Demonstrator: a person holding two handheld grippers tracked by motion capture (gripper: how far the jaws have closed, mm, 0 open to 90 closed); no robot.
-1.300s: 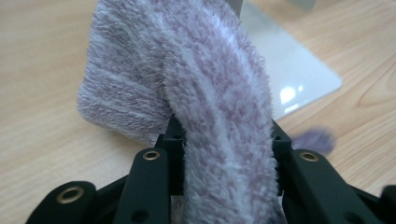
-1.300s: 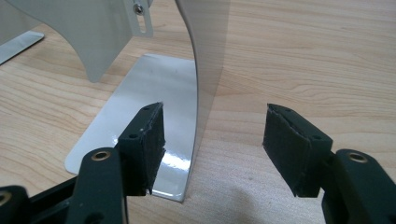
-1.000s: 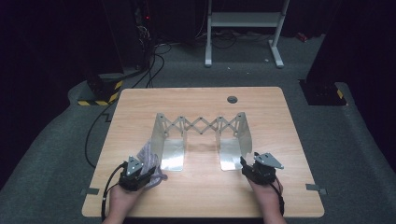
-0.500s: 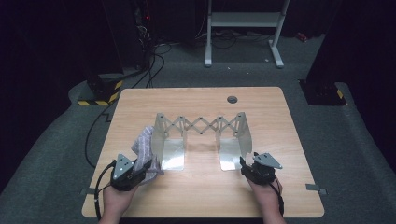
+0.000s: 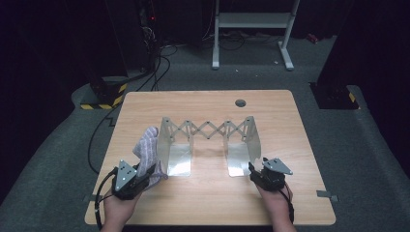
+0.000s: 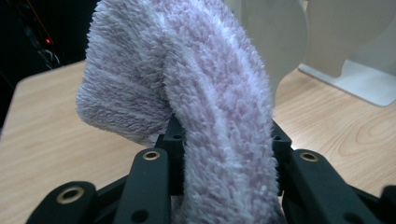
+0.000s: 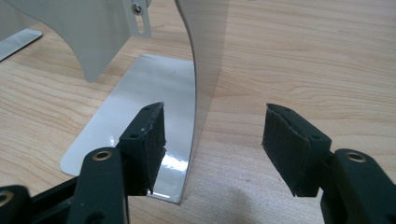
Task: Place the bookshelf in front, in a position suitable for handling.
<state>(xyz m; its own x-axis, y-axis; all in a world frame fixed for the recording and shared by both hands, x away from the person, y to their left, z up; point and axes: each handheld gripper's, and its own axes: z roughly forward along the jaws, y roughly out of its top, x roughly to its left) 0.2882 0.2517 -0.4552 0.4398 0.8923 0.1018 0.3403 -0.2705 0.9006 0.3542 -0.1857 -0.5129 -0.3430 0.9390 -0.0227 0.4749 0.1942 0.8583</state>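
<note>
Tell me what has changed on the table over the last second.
The left gripper, shut on the fuzzy sock, drew back toward the table's near-left corner and lifted the sock's free end up. The right gripper, open at the metal rack's right foot, and the rack itself stayed put.

A light wooden table (image 5: 290,121) stands on grey carpet (image 5: 367,159) in a dark room, a white metal frame (image 5: 251,21) at twelve o'clock, black cables (image 5: 154,63) at eleven.

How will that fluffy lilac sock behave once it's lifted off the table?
The fluffy lilac sock will probably be floppy: it already droops over above the left gripper. Its plush pile suggests it is light and unlikely to slip.
</note>
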